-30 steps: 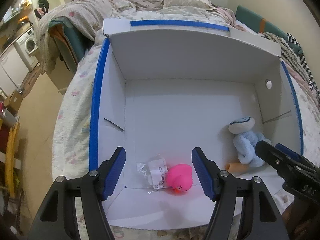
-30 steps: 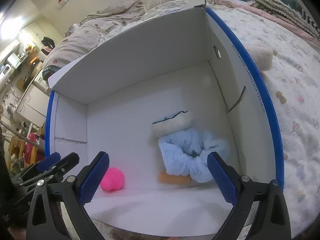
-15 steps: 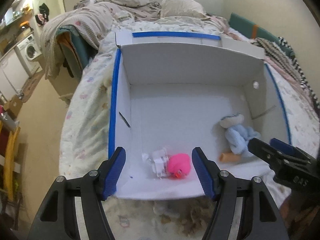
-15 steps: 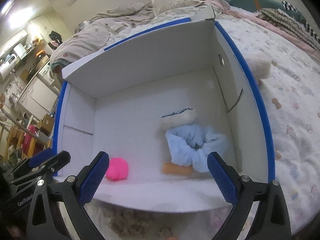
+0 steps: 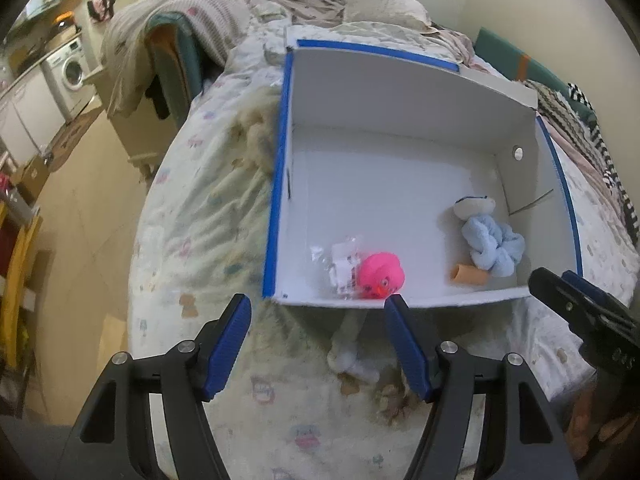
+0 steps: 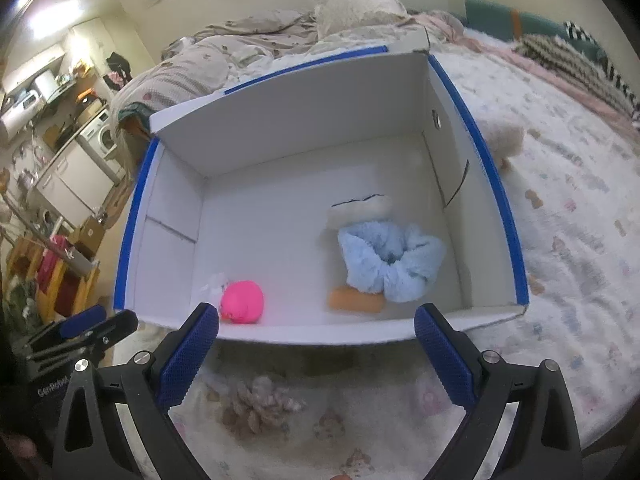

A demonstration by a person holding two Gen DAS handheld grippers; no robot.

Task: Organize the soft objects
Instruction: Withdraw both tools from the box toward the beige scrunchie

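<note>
A white cardboard box [image 5: 400, 92] [image 6: 288, 120] with blue-taped edges lies open on the bed. Inside sit a pink rubber duck [image 5: 380, 274] [image 6: 242, 302] beside a clear plastic packet [image 5: 342, 262], and a light blue plush toy [image 5: 490, 242] [image 6: 390, 256] with a white cap and an orange foot. My left gripper [image 5: 318, 344] hangs open over the bedsheet just in front of the box, nothing between its blue pads. My right gripper [image 6: 316, 352] is open too, empty, in front of the box's near wall. A white plush piece [image 5: 348, 354] and a brownish fluffy one [image 6: 256, 404] lie on the sheet below the grippers.
The patterned bedsheet [image 5: 200, 220] runs around the box. A cream plush toy [image 6: 504, 138] rests right of the box. Crumpled blankets and a pillow [image 5: 380, 4] lie beyond it. To the left, the floor, a washing machine [image 5: 72, 70] and cabinets.
Both grippers have drawn back from over the box to the sheet in front of it. The box looks smaller and the plush pieces on the sheet have come into view.
</note>
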